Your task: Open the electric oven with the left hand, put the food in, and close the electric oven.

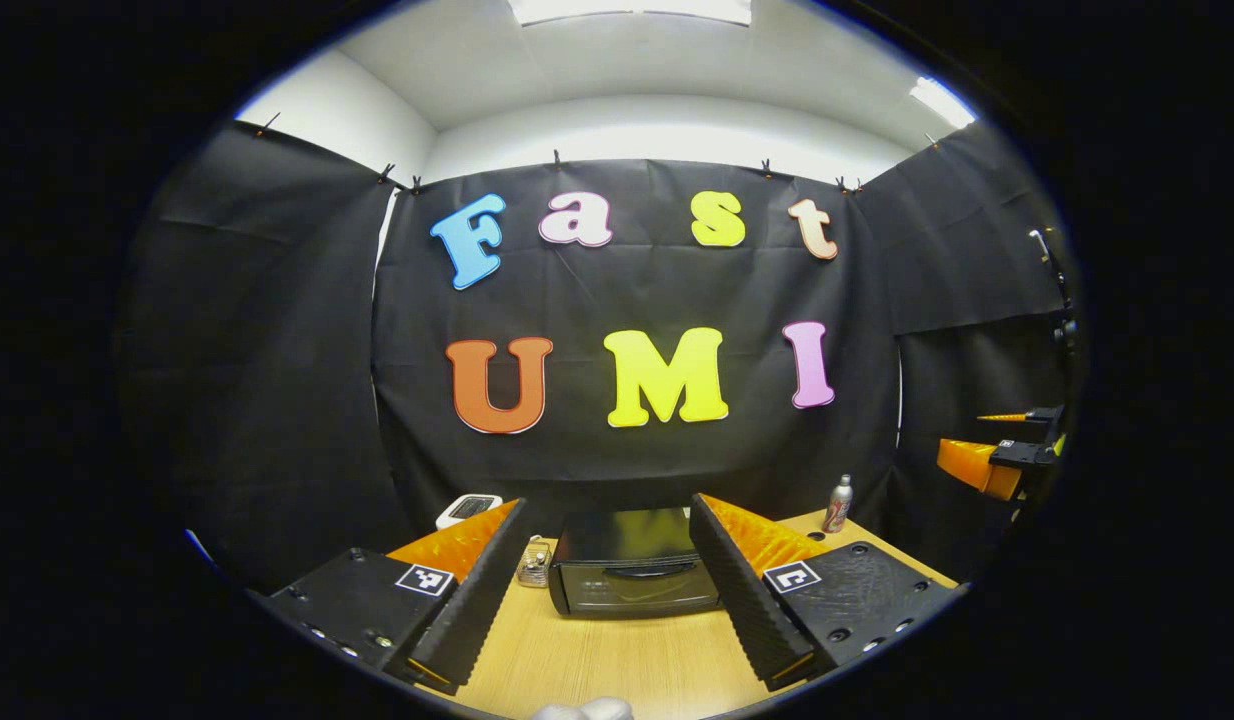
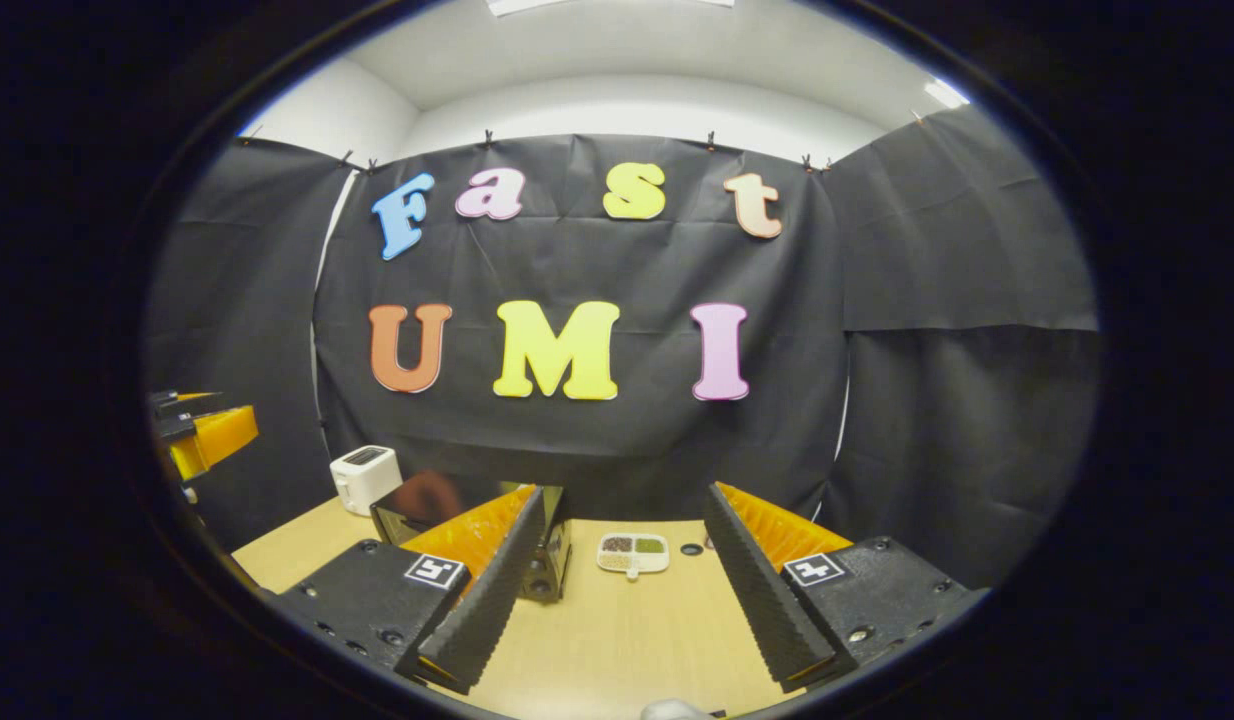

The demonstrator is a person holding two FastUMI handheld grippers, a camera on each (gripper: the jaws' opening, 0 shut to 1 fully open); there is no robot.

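no readable text, square coded markers on tongs [image 1: 609, 590]

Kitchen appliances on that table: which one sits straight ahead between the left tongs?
The black electric oven, door shut, framed by the open left tongs. The white toaster stands farther back, off to the left.

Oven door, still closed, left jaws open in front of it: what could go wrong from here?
1. The oven has a slim handle across its door; the left gripper, jaws wide, may miss or slip off it.
2. A small metallic object sits close beside the oven's left side and a can behind its right; a wide swing could knock either.
3. The food tray lies apart from the oven, with the right gripper not yet on it.
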